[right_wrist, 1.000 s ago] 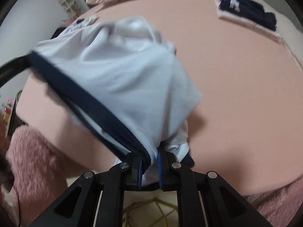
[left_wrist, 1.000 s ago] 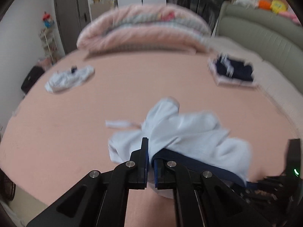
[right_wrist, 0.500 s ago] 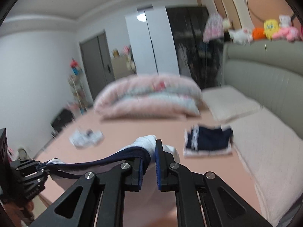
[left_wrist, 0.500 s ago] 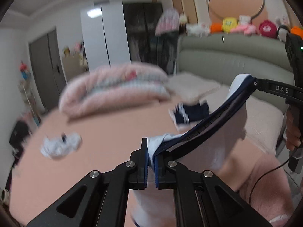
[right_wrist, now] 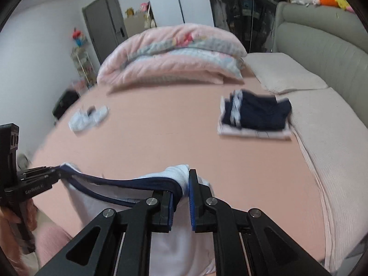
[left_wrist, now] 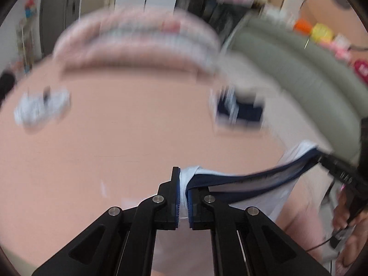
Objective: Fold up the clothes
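A white garment with a navy band (left_wrist: 253,181) hangs stretched between my two grippers above the near edge of the pink bed (right_wrist: 161,124). My left gripper (left_wrist: 183,197) is shut on one end of the band. My right gripper (right_wrist: 181,197) is shut on the other end (right_wrist: 177,174). The white cloth (right_wrist: 174,248) hangs down below the jaws. The right gripper shows at the right in the left wrist view (left_wrist: 340,172); the left gripper shows at the left in the right wrist view (right_wrist: 30,181).
A folded navy garment on a pale folded piece (right_wrist: 255,115) lies on the bed at the right. A crumpled white garment (right_wrist: 88,117) lies at the left. A rolled pink quilt (right_wrist: 170,55) lies at the back. A grey headboard (right_wrist: 322,43) and beige pillow (right_wrist: 283,73) stand at the right.
Both grippers lifted the garment off the bed, spread its band out between them, then tilted downward again toward the bed. Both stayed shut on it.
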Motion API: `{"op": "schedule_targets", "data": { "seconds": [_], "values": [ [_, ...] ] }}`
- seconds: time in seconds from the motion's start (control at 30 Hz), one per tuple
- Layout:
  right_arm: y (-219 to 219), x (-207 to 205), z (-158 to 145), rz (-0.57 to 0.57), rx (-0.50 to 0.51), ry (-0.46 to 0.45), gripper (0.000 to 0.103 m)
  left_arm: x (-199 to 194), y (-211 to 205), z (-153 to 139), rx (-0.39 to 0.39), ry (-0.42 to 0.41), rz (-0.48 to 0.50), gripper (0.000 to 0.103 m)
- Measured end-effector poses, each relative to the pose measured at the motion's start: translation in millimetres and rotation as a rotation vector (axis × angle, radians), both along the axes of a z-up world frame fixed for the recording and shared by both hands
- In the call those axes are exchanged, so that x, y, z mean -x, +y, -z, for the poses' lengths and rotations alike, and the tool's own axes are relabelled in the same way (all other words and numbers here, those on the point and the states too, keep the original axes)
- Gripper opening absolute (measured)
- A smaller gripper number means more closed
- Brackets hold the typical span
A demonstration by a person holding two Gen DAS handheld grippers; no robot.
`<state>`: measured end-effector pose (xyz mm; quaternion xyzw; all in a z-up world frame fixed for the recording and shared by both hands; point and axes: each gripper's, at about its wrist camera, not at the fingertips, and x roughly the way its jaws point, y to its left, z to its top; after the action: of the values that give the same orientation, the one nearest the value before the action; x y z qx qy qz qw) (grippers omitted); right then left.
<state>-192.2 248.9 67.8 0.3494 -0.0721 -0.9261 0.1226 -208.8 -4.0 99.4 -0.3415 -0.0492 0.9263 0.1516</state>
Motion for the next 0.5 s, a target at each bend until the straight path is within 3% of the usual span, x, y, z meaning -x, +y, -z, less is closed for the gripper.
{"op": "schedule_targets", "data": {
  "seconds": [0.13,0.23,0.3,0.37,0.43,0.5],
  "values": [
    [9,-23,-140,-0.028,0.085,0.358,0.008,-39,-6,-142,0.016,0.342,0.014,0.006],
    [8,-45,-195,-0.071,0.115,0.502,0.009,-85,-11,-181,0.084,0.51,-0.026,0.007],
    [5,-58,-199,-0.088,0.127,0.536,0.016,-101,-13,-166,0.108,0.515,-0.064,0.007],
    [-3,-63,-182,-0.097,0.131,0.519,0.016,-112,-13,-141,0.136,0.486,-0.102,0.007],
    [-11,-68,-145,-0.087,0.121,0.456,0.016,-107,-11,-83,0.146,0.334,-0.114,0.007],
    [-19,-71,-83,-0.062,0.083,0.331,0.016,-96,-8,-13,0.14,0.141,-0.115,0.007]
  ]
}}
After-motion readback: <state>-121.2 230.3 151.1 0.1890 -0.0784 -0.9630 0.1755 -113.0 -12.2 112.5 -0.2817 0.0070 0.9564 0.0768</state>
